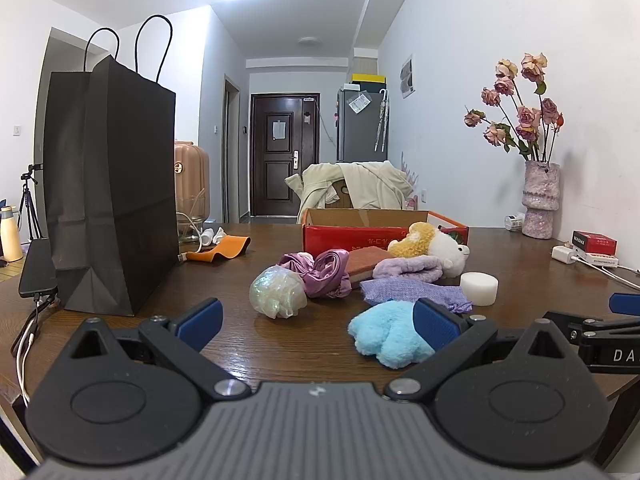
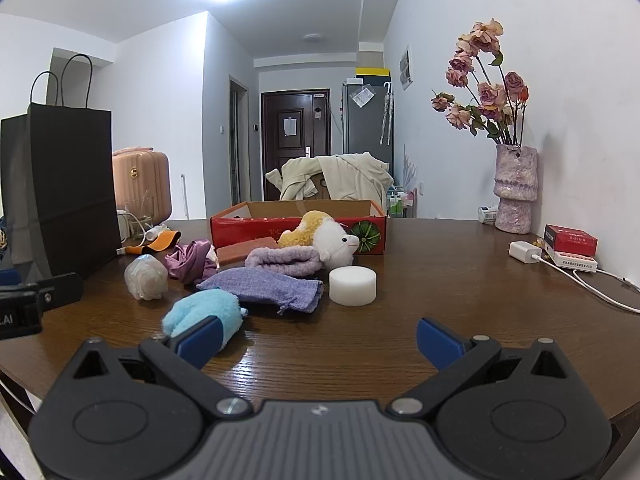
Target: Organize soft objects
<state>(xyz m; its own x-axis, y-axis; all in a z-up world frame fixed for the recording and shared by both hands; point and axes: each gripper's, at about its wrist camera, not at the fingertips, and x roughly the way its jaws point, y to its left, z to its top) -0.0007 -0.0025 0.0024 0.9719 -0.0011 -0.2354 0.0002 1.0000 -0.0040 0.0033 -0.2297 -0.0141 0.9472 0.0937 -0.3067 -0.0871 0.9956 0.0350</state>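
Both grippers are held low over the near edge of the brown wooden table (image 1: 248, 344), nothing between the pads. The left gripper (image 1: 318, 322) is spread wide, jaws empty; its right blue pad is seen just in front of the light-blue fluffy toy (image 1: 386, 334), contact cannot be told. The right gripper (image 2: 318, 340) is likewise spread wide and empty, its left pad overlapping that same toy (image 2: 204, 312) in view. The soft objects are clustered mid-table: a pearly mesh puff (image 1: 277, 290), a crumpled purple satin scrunchie (image 1: 326, 274), a lavender knit piece (image 1: 408, 269), a purple drawstring pouch (image 2: 264, 285), an orange-brown sponge (image 1: 366, 262), a white foam cylinder (image 2: 353, 286), and a white-and-yellow plush sheep (image 2: 330, 238) leaned against the red cardboard box (image 2: 240, 226) behind the pile. A tall black paper bag (image 1: 110, 184) is stood upright at the left. A vase of dried roses (image 2: 516, 188) is placed at the right, by the wall.
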